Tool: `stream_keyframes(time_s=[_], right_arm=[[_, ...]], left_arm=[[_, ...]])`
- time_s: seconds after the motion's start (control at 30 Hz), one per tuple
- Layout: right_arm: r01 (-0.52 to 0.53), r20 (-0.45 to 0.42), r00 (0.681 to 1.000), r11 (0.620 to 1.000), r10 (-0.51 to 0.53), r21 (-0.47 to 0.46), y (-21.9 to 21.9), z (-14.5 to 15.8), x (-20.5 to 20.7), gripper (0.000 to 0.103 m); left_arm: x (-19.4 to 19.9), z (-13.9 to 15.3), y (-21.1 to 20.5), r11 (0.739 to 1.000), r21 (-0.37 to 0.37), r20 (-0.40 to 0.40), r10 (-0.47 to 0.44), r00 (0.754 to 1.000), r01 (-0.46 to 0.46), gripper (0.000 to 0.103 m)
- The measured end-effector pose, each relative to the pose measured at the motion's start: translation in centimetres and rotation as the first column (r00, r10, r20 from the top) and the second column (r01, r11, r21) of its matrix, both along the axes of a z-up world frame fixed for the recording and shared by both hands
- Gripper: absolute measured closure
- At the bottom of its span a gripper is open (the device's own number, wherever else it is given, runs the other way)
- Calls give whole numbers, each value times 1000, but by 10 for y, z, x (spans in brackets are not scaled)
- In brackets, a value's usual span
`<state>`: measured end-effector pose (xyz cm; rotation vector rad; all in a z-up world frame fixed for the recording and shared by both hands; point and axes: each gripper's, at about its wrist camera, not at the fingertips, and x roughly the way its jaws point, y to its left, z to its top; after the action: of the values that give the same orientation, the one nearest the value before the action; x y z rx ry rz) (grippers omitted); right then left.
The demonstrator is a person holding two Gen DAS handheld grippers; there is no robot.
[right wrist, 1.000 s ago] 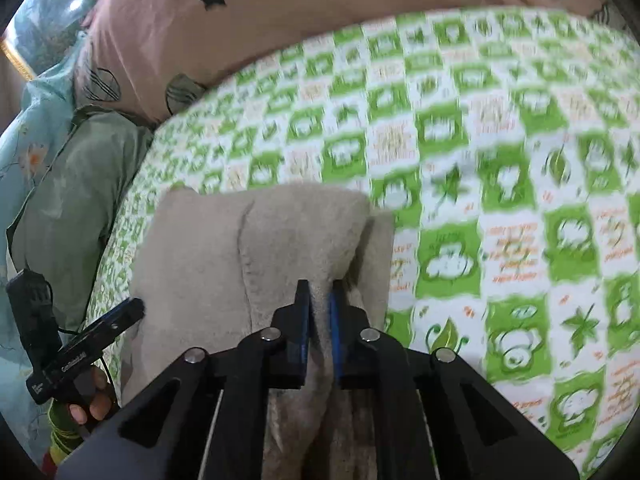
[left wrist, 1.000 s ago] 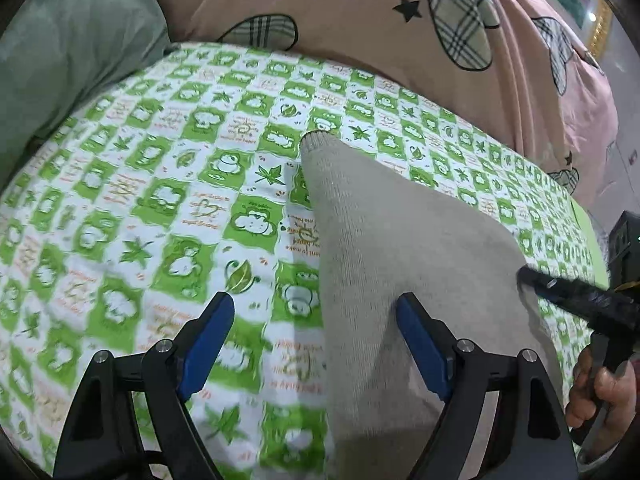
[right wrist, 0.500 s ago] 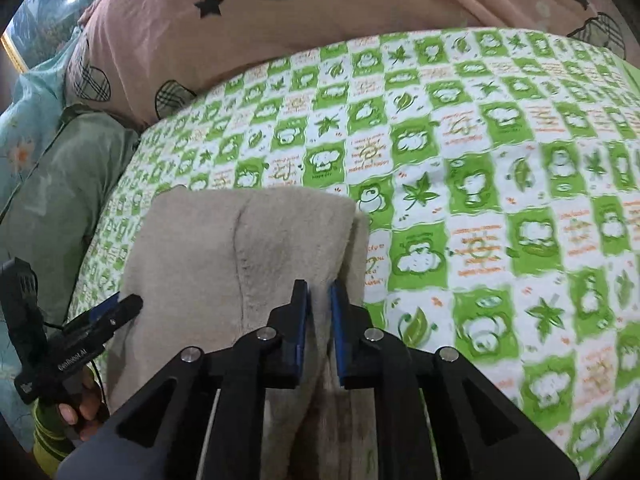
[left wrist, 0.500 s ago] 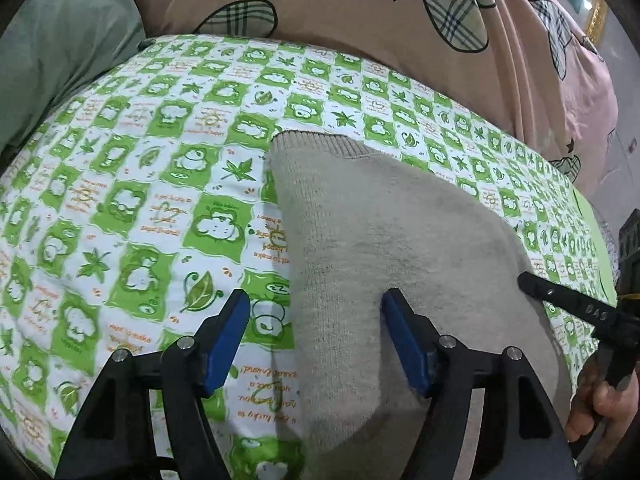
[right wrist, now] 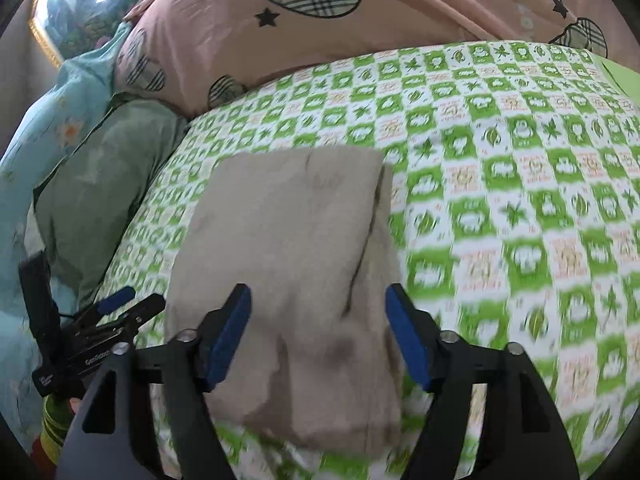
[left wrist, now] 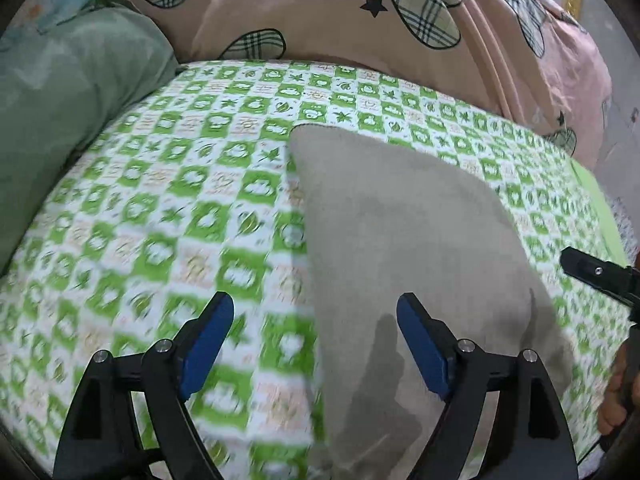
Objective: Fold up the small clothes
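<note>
A bed fills both views, spread with a green-and-white checked sheet [left wrist: 192, 216] [right wrist: 520, 184] printed with leaves and little cartoon figures. Along the far edge lies a big pink quilt [left wrist: 360, 32] [right wrist: 400, 20] with plaid hearts and black stars. To the left sits a dull green pillow [left wrist: 72, 92] [right wrist: 104, 184], and beyond it, in the right wrist view, pale blue flowered bedding [right wrist: 52, 120] and a gold-framed picture [right wrist: 72, 4] on the wall.

On the sheet lies the folded beige garment [left wrist: 400, 232] [right wrist: 288, 248], flat, its long axis running from the near edge of the bed away toward the quilt. In the right wrist view a layered edge shows down its right side, with a soft crease across the near part. Its far end stops well short of the quilt.

Now the tongs. The left tongs [left wrist: 316, 344] stand wide apart, holding nothing, hovering over the garment's left edge: the right blue pad over the beige cloth, the left pad over the sheet. The right tongs [right wrist: 318, 336] are also spread apart and empty, both pads over the near end of the garment.

Each camera catches the other tool: the right one's black tip at the right edge of the left view, with part of the right hand [left wrist: 618, 400] gripping it; the left one low at the left of the right view. Much of the near sheet is blurred.
</note>
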<state>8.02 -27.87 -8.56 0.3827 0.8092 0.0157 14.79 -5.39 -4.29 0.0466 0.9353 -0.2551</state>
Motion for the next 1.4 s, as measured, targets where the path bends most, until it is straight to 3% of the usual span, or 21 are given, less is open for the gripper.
stream_keyframes(time_s=[0.27, 0.63, 0.83, 1.0, 1.13, 1.4], right_arm=[[-51, -21, 999, 996, 50, -75, 30, -9, -50, 22], [-129, -35, 992, 973, 125, -191, 60, -26, -106, 15], [-140, -42, 990, 969, 134, -203, 61, -24, -114, 15], [-144, -5, 989, 960, 147, -239, 64, -1, -117, 15], [-141, 33, 987, 955, 155, -261, 65, 13, -115, 5], [-162, -22, 987, 954, 161, -253, 69, -10, -107, 5]], left_arm=[[-52, 0, 10, 992, 124, -8, 13, 1000, -12, 16], [-102, -4, 32, 987, 161, -9, 15, 1000, -13, 16], [-119, -1, 26, 981, 195, 5, -11, 1000, 10, 16], [-126, 10, 25, 982, 187, 17, -29, 999, 26, 16], [-130, 28, 26, 983, 184, 53, -40, 998, 29, 16], [-128, 28, 23, 974, 224, 68, -46, 997, 29, 16]])
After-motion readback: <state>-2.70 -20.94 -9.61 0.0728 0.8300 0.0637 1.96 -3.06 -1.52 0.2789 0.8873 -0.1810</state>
